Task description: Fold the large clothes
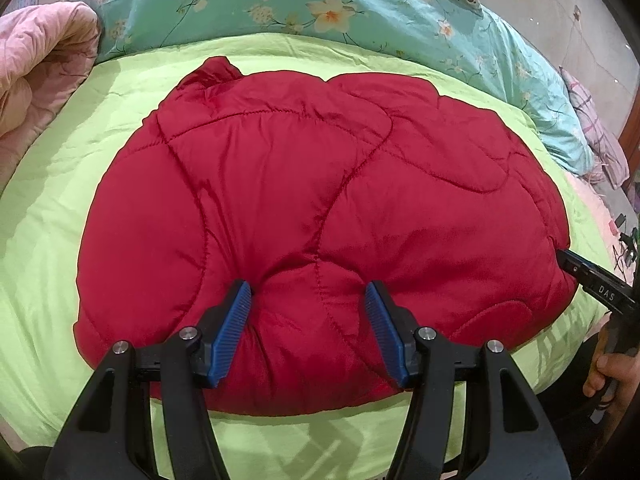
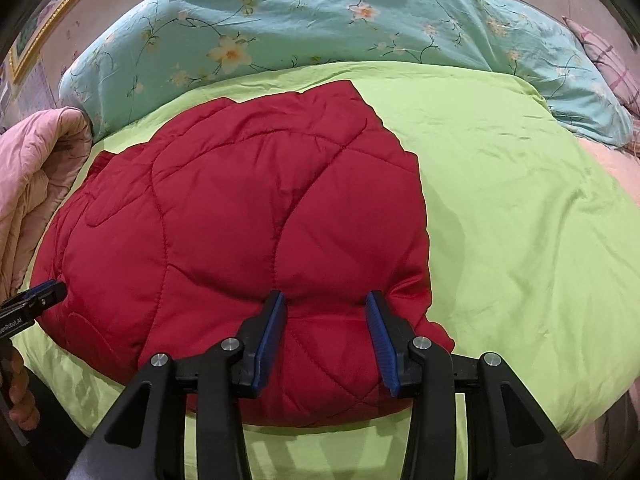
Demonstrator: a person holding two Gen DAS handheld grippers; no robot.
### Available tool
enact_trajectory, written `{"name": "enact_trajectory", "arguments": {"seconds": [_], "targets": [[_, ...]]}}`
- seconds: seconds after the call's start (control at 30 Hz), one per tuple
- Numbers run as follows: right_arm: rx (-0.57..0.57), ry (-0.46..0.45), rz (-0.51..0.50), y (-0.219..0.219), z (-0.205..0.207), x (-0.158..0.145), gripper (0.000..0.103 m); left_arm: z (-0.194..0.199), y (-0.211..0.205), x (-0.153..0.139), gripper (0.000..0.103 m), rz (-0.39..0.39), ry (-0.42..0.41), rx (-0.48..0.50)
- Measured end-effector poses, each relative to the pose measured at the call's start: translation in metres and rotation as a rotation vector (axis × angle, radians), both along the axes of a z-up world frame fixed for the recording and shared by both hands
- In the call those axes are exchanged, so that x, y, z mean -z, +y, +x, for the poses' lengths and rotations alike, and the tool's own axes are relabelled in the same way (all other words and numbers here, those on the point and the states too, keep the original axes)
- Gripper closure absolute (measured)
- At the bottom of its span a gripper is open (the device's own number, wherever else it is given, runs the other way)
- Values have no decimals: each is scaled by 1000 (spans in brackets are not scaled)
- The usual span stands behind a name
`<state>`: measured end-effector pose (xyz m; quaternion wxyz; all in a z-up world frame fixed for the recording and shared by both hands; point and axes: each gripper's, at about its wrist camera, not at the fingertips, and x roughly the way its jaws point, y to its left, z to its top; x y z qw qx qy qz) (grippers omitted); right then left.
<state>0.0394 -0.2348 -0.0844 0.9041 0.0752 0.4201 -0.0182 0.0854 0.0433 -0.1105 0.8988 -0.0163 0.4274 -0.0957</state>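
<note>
A red quilted padded jacket (image 1: 312, 200) lies folded in a rounded bundle on the lime green bedspread (image 1: 48, 208). My left gripper (image 1: 308, 292) is open, its blue pads (image 1: 236, 320) pressed down into the jacket's near edge with a puff of fabric bulging between them. My right gripper (image 2: 326, 300) is open too, its blue pads (image 2: 272, 332) pressed into the jacket (image 2: 224, 232) near its right near corner. The right gripper also shows at the jacket's right edge in the left wrist view (image 1: 592, 276). The left gripper shows at the jacket's left edge in the right wrist view (image 2: 36, 300).
A teal floral duvet (image 1: 280, 4) is heaped along the far side of the bed. A pink quilt (image 1: 36, 76) is bunched at the left. A plaid pillow (image 1: 596, 128) lies far right. The green bedspread (image 2: 520, 208) stretches right of the jacket.
</note>
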Motion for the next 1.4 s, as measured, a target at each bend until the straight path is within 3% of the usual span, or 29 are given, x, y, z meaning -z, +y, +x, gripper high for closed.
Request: {"name": "enact_trajectory", "arguments": {"seconds": [0.23, 0.4, 0.47, 0.57, 0.67, 0.8, 1.0, 1.4], "targets": [[8, 10, 4, 0, -6, 3, 61, -7, 2, 2, 44, 19, 0, 2], [10, 20, 30, -6, -9, 1, 61, -20, 9, -18, 44, 13, -35, 13], [17, 18, 35, -7, -10, -8, 61, -26, 19, -27, 44, 1, -60, -6], [-5, -67, 42, 0, -14, -33, 56, -25, 39, -35, 44, -6, -80, -72], [-47, -78, 43, 12, -1, -43, 56, -14, 54, -33, 44, -15, -61, -125], [-61, -3, -4, 23, 35, -22, 57, 7, 54, -17, 43, 13, -22, -137], [-41, 7, -7, 15, 54, -6, 51, 30, 52, -8, 35, 25, 10, -139], [-40, -44, 47, 18, 6, -38, 47, -6, 42, -36, 36, 75, -59, -108]]}}
